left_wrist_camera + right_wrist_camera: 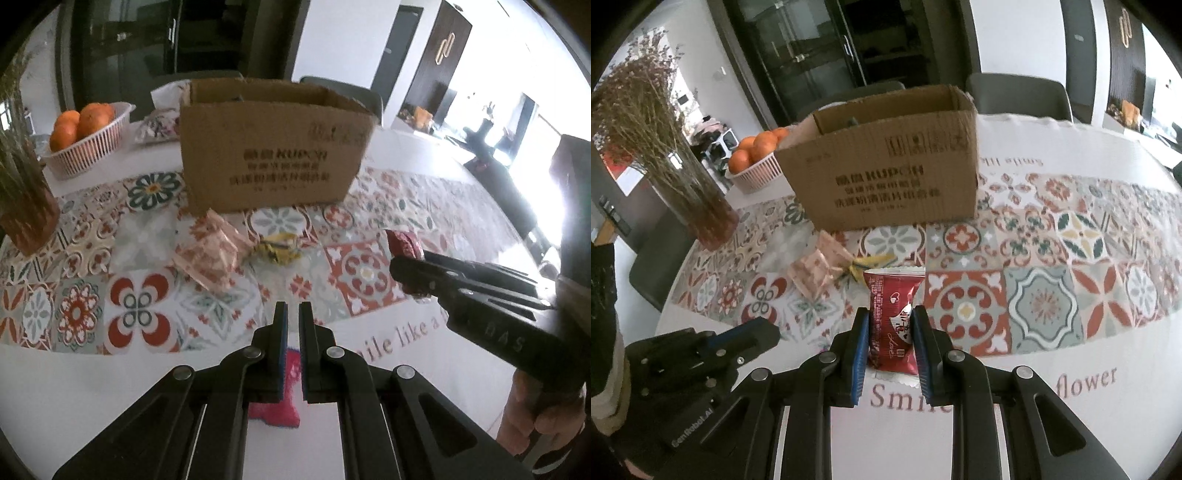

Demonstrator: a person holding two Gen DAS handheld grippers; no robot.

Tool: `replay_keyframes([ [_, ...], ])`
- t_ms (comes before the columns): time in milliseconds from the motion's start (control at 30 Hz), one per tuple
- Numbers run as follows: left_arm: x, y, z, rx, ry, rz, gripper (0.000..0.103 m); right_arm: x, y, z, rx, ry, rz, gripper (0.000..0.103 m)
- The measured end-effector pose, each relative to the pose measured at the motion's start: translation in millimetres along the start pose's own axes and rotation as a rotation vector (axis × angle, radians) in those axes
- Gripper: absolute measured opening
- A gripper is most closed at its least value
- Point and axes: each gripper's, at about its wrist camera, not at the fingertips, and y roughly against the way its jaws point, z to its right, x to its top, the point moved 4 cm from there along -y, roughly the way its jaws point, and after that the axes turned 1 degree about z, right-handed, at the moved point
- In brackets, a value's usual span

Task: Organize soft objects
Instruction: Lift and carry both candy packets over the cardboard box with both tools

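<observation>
My right gripper [890,315] is shut on a red snack packet [893,314] and holds it above the patterned tablecloth; the packet also shows in the left wrist view [404,243]. My left gripper [293,308] is nearly shut with a narrow gap and holds nothing; a pink thing [284,398] lies on the cloth below it. An open cardboard box [273,147] stands behind, also in the right wrist view [890,158]. In front of it lie a pink patterned packet [214,251] and a yellow wrapper [279,246].
A basket of oranges [86,138] stands left of the box, with a floral pouch [157,125] beside it. A vase of dried flowers [683,177] stands at the left. Chairs [1019,92] stand behind the table.
</observation>
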Motion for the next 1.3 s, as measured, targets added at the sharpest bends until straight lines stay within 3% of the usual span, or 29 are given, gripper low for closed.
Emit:
replay_keyframes([
  [233, -20.3, -8.1, 2.3, -0.031, -0.032, -0.069, 0.01, -24.8, -6.3, -1.1, 0.004, -0.02, -0.044, 0.025],
  [567, -42.9, -19.9, 2.1, -0.049, -0.095, -0.141, 0.041, -53.1, -19.0, -1.7, 0.001, -0.034, -0.106, 0.025],
  [700, -49.6, -28.2, 0.6, -0.043, -0.113, -0.165, 0.046, -59.0, -23.0, 0.0, -0.011, -0.035, -0.121, 0.025],
  [1300, -62.6, -66.8, -9.5, -0.004, -0.132, -0.237, 0.049, -72.2, -43.8, 3.5, -0.028, -0.041, -0.186, 0.025],
])
